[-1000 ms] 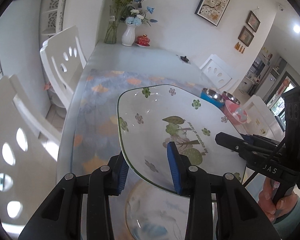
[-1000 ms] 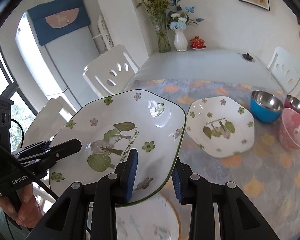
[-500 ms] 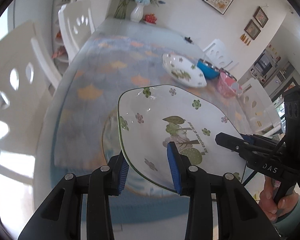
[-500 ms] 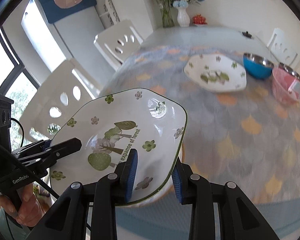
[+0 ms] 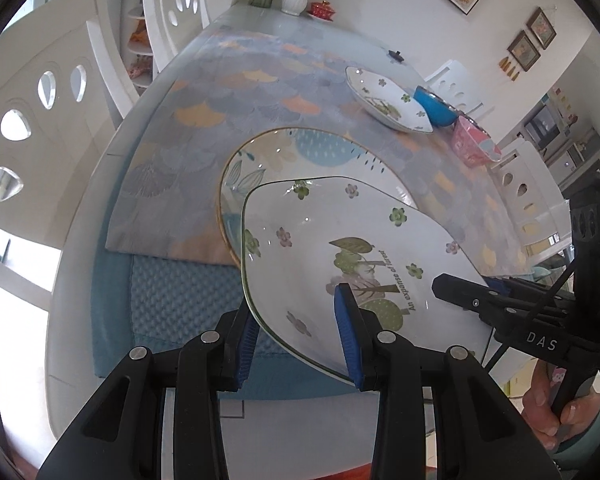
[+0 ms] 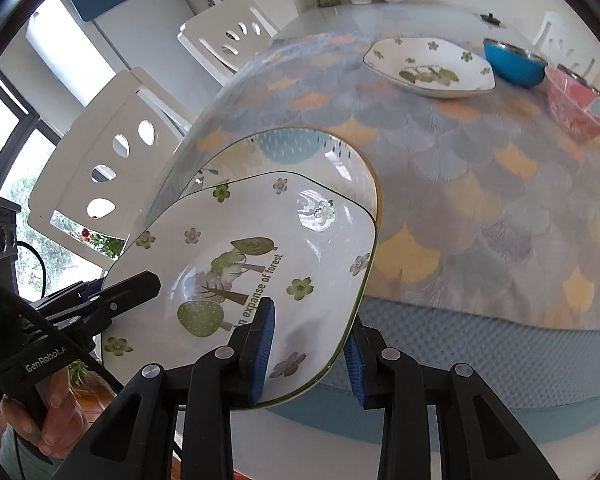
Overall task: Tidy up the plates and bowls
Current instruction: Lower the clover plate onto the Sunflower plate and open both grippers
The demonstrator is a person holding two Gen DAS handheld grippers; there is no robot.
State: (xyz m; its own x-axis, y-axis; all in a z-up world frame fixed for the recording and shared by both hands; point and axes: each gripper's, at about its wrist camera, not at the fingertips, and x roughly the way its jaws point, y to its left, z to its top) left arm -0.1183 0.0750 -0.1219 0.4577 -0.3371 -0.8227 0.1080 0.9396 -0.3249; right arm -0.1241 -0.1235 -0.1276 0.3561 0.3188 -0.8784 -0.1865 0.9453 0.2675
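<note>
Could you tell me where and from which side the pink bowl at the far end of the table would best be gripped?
Probably the pink bowl is best taken by its rim, one finger inside and one outside. It stands upright with its mouth open, and its flaring wall offers no flat outer face. Come from above on the near side: the blue bowl stands close on its far side, leaving little room.
</note>
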